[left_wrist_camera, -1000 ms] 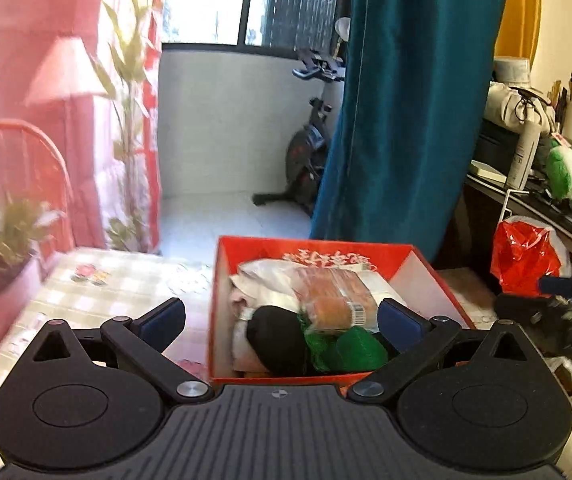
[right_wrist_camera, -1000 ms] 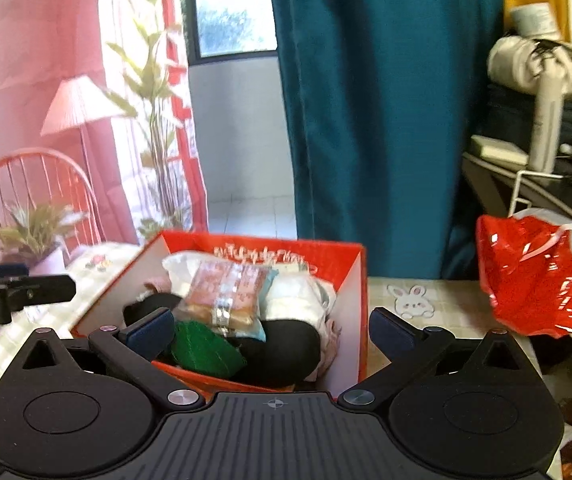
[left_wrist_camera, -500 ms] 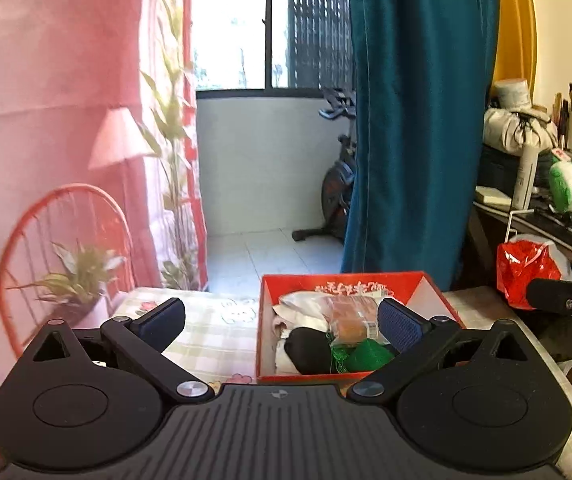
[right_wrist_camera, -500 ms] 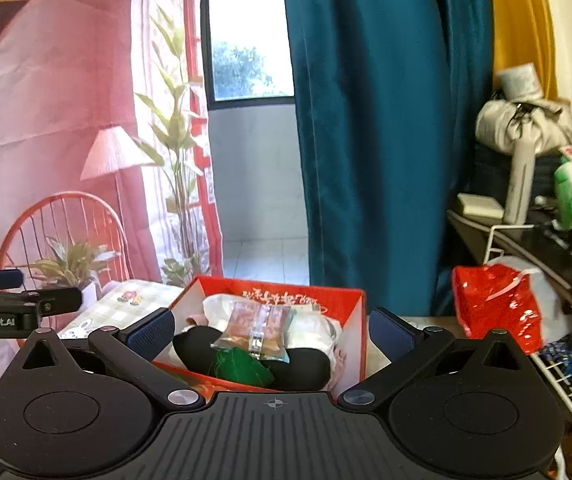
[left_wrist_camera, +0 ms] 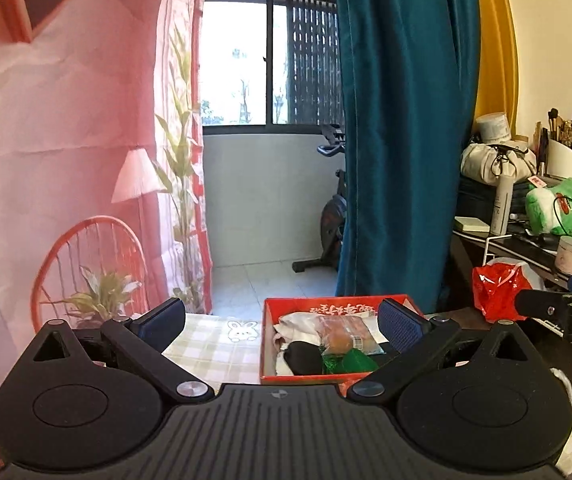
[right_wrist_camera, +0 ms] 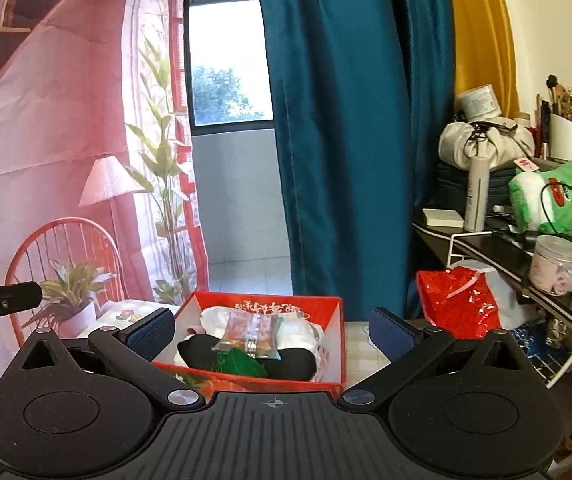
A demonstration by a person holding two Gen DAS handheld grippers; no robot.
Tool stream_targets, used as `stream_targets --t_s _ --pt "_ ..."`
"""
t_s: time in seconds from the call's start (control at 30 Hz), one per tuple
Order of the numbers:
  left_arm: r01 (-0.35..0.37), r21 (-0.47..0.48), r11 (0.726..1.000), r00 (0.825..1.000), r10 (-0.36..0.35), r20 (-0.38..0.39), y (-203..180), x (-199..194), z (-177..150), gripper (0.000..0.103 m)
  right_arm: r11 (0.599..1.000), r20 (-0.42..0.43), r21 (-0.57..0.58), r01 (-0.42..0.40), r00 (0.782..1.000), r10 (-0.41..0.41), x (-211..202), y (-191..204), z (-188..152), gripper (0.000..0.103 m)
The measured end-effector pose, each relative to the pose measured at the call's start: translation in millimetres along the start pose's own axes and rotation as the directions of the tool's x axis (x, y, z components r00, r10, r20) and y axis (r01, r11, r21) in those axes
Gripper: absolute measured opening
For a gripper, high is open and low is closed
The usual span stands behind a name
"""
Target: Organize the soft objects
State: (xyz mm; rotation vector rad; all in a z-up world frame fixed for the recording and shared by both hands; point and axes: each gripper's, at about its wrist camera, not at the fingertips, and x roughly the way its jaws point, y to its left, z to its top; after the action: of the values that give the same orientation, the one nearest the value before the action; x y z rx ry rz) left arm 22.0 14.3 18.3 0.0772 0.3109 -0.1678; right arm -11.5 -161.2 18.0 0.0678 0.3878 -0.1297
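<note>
— Both grippers have been drawn back and lifted from the red box (right_wrist_camera: 328, 364) since a second ago; it is seen smaller and further off in each wrist view.

— What is held in it?

— White cloth (right_wrist_camera: 300, 330), a black soft bundle (right_wrist_camera: 290, 362) and a green item (right_wrist_camera: 241, 366) are packed inside, with a clear snack packet (right_wrist_camera: 251, 334) laid on top. The box is set on a checked tablecloth (left_wrist_camera: 209, 350).

— And the fingers?

— The left gripper (left_wrist_camera: 281, 322) is spread wide with nothing between its pads; the same is seen of the right gripper (right_wrist_camera: 271, 330). Neither is touching the box.

— Around the box?

— A red plastic bag (right_wrist_camera: 458, 306) is seen to the right of the box, below a cluttered shelf where a green plush (right_wrist_camera: 558, 198) lies. Behind the box a teal curtain (right_wrist_camera: 346, 120) is hung.
</note>
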Motion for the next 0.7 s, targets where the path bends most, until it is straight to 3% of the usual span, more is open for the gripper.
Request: stream_targets --t_s 0.13,0.7 --pt "-0.052 0.019 0.998 0.999 0.052 -0.007 -3.8 0.5 0.4 0.103 1.000 0.008 -0.017 0.006 1.000 -0.006 -7.6 2.2 0.9 0.103" --pt "-0.061 -0.019 0.998 0.997 0.060 -0.039 2.8 3.2 -5.2 0.103 0.999 0.002 -0.041 0.021 1.000 -0.020 -6.0 6.9 2.5 0.103"
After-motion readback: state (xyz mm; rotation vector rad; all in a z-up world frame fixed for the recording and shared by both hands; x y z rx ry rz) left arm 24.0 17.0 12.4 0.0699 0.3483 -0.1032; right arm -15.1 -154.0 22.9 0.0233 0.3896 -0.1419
